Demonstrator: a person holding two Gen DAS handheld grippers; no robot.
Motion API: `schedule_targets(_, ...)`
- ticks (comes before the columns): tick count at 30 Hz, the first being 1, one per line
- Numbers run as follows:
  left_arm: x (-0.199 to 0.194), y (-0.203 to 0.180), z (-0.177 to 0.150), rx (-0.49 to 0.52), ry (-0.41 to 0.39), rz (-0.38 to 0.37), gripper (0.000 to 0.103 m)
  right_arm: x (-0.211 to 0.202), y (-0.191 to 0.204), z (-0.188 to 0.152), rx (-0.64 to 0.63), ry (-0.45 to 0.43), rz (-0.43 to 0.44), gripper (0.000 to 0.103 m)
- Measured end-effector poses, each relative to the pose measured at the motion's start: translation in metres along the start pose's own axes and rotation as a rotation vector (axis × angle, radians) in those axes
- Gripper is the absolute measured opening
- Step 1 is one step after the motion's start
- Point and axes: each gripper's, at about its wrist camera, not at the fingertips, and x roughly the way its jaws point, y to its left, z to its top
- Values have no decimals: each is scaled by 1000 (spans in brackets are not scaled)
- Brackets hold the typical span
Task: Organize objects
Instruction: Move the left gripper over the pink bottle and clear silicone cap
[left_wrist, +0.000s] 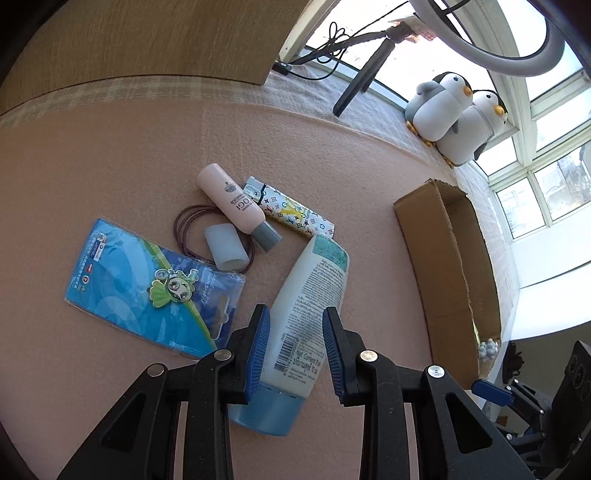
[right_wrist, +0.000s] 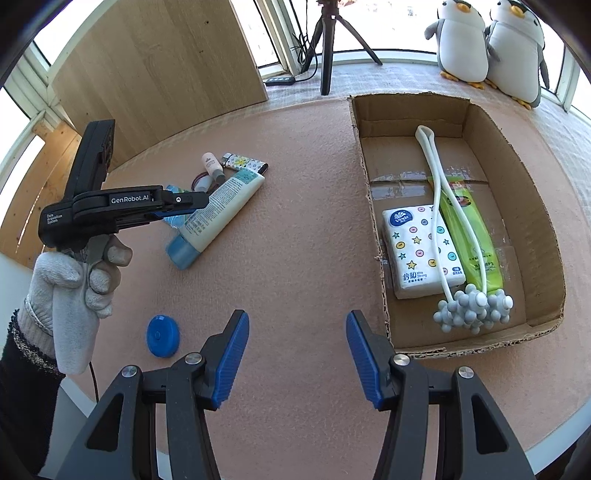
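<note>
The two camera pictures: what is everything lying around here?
White squeeze tube with blue cap: one, on the pink table mat, between the left tool's fingers.
Pale pink bottle with grey cap: one, beside the tube.
Patterned lighter: one, white with coloured print, behind the bottle.
Brown hair ties: a few, looped.
Translucent cap: one, on the ties.
Blue badge card: one.
Blue round disc: one, near edge.
Brown cardboard box: one, holding tissue pack, green packet, white massager.
Plush penguins: two, windowsill.
Left tool: open.
Right tool: open, empty.
Gloved hand: one, white.
</note>
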Motion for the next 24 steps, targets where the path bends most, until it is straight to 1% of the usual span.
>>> schedule_targets(6,25,-40,-7,70,64,-40,32,7,0,1,2,15,7,51)
schedule_targets(9,32,-54,-7,117,84,-2,34,7,-1,2,9,9,7,51)
schedule_targets(11,26,-54,-1,111,57,23,35,6,-3,3,12,7,10,51)
schedule_targets(13,21,-48,12,84,22,59,39,7,-4,2,12,9,12,51)
schedule_targets(15,16,-40,26,53,-20,109,46,9,-4,2,12,15,14,51)
schedule_targets(19,7,-26,50,8,-77,183,46,13,-5,-1,16,29,20,51)
schedule_targets(24,8,-18,76,28,-106,270,47,14,-4,-2,9,39,22,51)
